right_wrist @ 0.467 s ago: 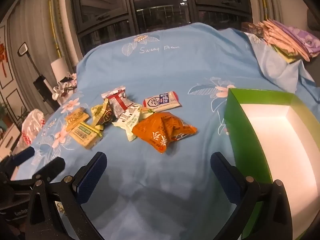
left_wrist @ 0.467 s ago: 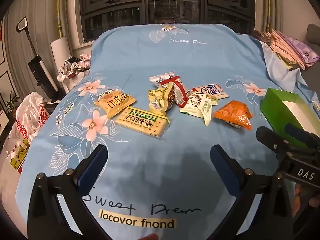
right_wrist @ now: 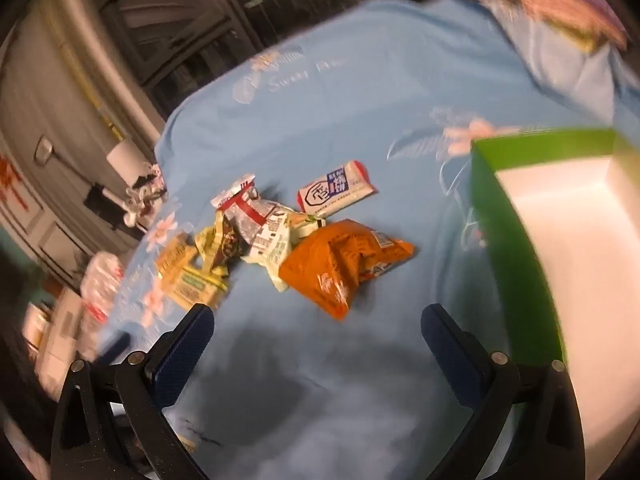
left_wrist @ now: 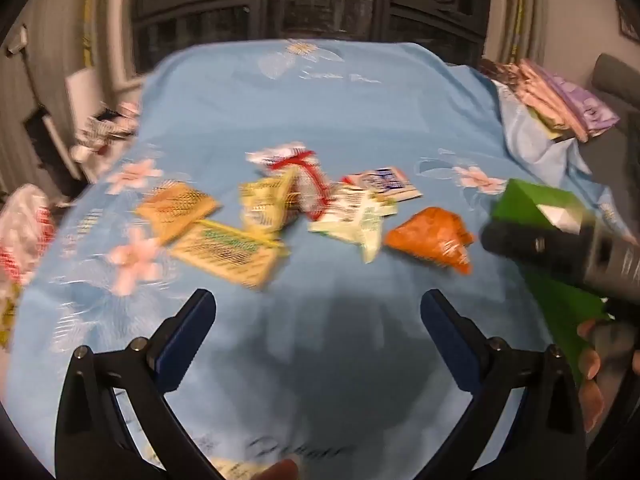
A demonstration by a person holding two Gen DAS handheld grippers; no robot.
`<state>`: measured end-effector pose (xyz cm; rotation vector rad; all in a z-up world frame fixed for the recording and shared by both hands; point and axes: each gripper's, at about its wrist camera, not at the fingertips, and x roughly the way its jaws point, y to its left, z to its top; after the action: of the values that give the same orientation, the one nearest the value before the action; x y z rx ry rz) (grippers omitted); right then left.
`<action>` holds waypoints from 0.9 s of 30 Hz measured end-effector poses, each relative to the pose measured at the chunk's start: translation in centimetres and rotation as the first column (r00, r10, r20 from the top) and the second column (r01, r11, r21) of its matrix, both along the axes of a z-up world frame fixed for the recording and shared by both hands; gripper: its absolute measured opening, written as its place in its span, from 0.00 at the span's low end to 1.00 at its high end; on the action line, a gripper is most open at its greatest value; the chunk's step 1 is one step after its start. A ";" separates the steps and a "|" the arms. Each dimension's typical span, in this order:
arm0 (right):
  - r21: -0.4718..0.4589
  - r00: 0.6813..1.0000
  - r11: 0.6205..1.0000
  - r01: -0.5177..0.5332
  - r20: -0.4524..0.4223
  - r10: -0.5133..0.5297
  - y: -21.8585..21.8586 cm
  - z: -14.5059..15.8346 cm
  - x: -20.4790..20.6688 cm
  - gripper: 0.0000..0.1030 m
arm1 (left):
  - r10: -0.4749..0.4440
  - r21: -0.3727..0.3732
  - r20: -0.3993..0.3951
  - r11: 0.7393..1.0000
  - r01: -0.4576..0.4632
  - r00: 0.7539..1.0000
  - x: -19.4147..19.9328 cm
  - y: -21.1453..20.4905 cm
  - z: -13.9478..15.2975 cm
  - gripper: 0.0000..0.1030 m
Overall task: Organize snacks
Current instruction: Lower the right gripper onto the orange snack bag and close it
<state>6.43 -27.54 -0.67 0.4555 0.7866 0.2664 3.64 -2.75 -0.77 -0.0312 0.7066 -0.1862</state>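
Approach phase is judged to be in hand: no snack has been lifted yet and both tools are aimed at the pile. Left gripper (left_wrist: 318, 316) is seen w/ jaws spread as wide as they go, nothing between the pads, only bare blue bedsheet (left_wrist: 360, 112) below. Right gripper (right_wrist: 318, 330) is likewise fully spread and empty; it is pointed at the orange packet (right_wrist: 344, 264), which lies nearest to it and just beside the pale green packet (right_wrist: 272, 248). Other snacks are found in one loose heap in the middle of the sheet: red-and-white packet (right_wrist: 240, 204), white-and-blue bar (right_wrist: 336, 194) a bit apart towards the back, yellow-green packet (left_wrist: 266, 204), yellow cracker pack (left_wrist: 228, 252) and orange-yellow packet (left_wrist: 176, 210) on the left side. Some are overlapped, esp. around the centre. Green box (right_wrist: 516, 248) is placed to the right of the pile, near the orange packet but not touching; its white inside, as far as shown, is empty, though part is cut off by the frame edge. Both views are blurred, so print on the wrappers cannot be read well. For the next move, it is judged that one packet should be straddled by the pads, prob. the orange one, then closed on gently, as thin crinkly wrappers may slip, and carried over the box wall.
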 end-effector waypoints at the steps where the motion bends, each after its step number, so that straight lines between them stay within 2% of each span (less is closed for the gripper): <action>1: 0.053 0.999 0.998 -0.021 -0.027 0.022 -0.4 0.0 1.0 1.00 | -0.018 -0.016 -0.011 1.000 0.018 1.000 0.9 -0.5 -0.2 1.00; 3: 0.162 0.994 0.985 -0.058 -0.077 0.071 -1.6 -0.3 3.0 1.00 | -0.059 -0.028 -0.011 0.998 0.059 0.998 2.2 -2.0 -0.3 1.00; 6: 0.269 0.982 0.963 -0.031 -0.172 0.080 -3.3 -1.3 5.2 1.00 | -0.154 -0.086 0.022 0.984 0.155 0.988 3.7 -3.9 0.2 1.00; 8: 0.339 0.966 0.940 -0.028 -0.233 0.112 -3.6 -2.4 6.2 1.00 | -0.172 -0.117 -0.017 0.979 0.169 0.985 4.9 -4.7 0.0 1.00; 9: 0.343 0.959 0.939 -0.029 -0.255 0.123 -3.5 -2.9 7.0 1.00 | -0.175 -0.136 -0.049 0.977 0.167 0.983 5.7 -5.3 -0.4 1.00; 11: 0.277 0.950 0.960 -0.043 -0.286 0.125 -2.4 -3.2 7.7 1.00 | -0.220 -0.174 -0.083 0.964 0.203 0.972 6.5 -6.2 -1.0 1.00; 12: 0.246 0.946 0.968 -0.056 -0.297 0.131 -1.9 -3.3 8.2 1.00 | -0.236 -0.180 -0.084 0.959 0.218 0.968 6.6 -6.6 -1.3 1.00; 15: 0.251 0.941 0.965 -0.081 -0.299 0.157 -1.7 -3.7 8.7 0.99 | -0.248 -0.159 -0.061 0.959 0.236 0.967 6.9 -7.7 -1.6 1.00; 17: 0.246 0.943 0.966 -0.074 -0.297 0.148 -1.8 -3.9 9.0 0.95 | -0.269 -0.161 -0.064 0.953 0.256 0.961 7.3 -8.2 -1.9 0.99; 19: 0.262 0.939 0.961 -0.084 -0.302 0.164 -2.0 -4.0 9.4 0.84 | -0.283 -0.190 -0.083 0.946 0.263 0.956 8.0 -8.1 -2.4 0.98; 21: 0.240 0.935 0.966 -0.099 -0.311 0.173 -2.2 -4.2 9.9 0.78 | -0.298 -0.222 -0.090 0.936 0.272 0.950 8.6 -8.2 -2.8 0.94; 24: 0.221 0.925 0.970 -0.102 -0.339 0.175 -2.7 -5.0 10.9 0.76 | -0.318 -0.251 -0.095 0.925 0.286 0.943 9.0 -8.1 -3.0 0.93; 27: 0.244 0.914 0.964 -0.107 -0.358 0.193 -2.8 -5.8 11.4 0.72 | -0.348 -0.263 -0.112 0.913 0.310 0.931 9.5 -8.6 -3.3 0.86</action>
<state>17.80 -30.36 -6.51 0.6688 1.1824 0.4200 13.17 -11.31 -4.03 -0.1613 0.8412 -0.6015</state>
